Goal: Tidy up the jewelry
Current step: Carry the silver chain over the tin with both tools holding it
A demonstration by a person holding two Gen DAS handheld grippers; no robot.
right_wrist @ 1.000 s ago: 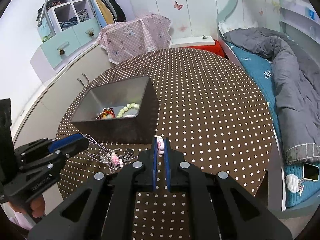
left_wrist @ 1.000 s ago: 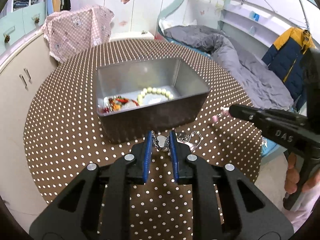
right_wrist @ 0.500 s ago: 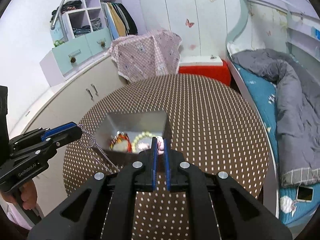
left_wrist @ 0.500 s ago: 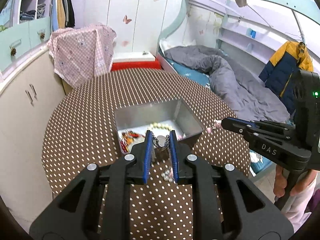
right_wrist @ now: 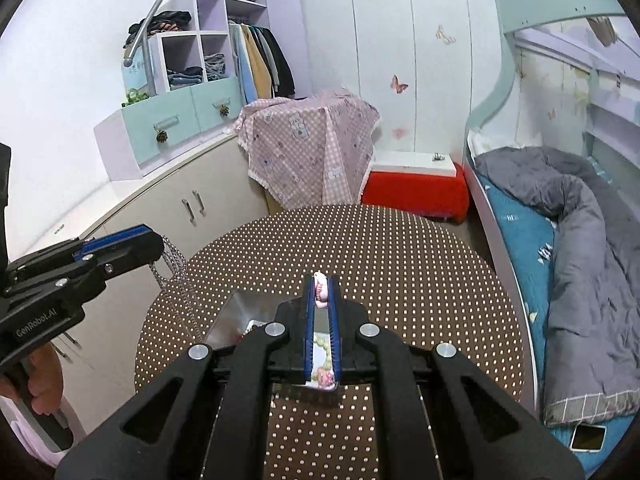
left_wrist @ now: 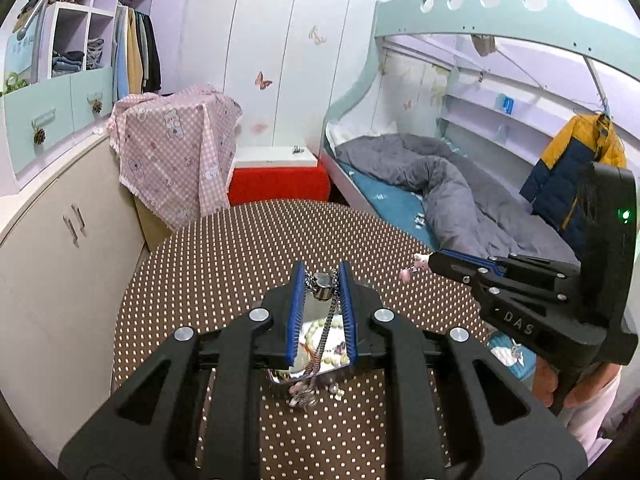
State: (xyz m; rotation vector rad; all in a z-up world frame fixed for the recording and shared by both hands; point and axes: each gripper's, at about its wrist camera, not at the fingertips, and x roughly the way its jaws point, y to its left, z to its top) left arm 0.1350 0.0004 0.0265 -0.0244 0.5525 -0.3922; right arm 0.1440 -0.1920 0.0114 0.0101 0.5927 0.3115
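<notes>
jewelry held above brown dotted table [left_wrist: 208, 248], over metal tin [right_wrist: 240, 312] w/ beads already inside. silver chain [left_wrist: 326, 332] clamped in left gripper [left_wrist: 322, 280], charms dangling near tin's front edge. small pink charm piece [right_wrist: 321, 292] pinched in right gripper [right_wrist: 321, 290], jaws together. best lowered slowly, centred over tin, chain let settle inside before grip is released; snag on rim to be avoided.

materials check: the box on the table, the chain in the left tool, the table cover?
Box: looks like bare sheet metal, a dull grey wall that reflects softly.
Chain pinched in the left tool: silver-toned metal links, glinting; plated or solid, can't tell.
Table cover: brown with white dots, smooth and matte; cloth or vinyl, unclear.
</notes>
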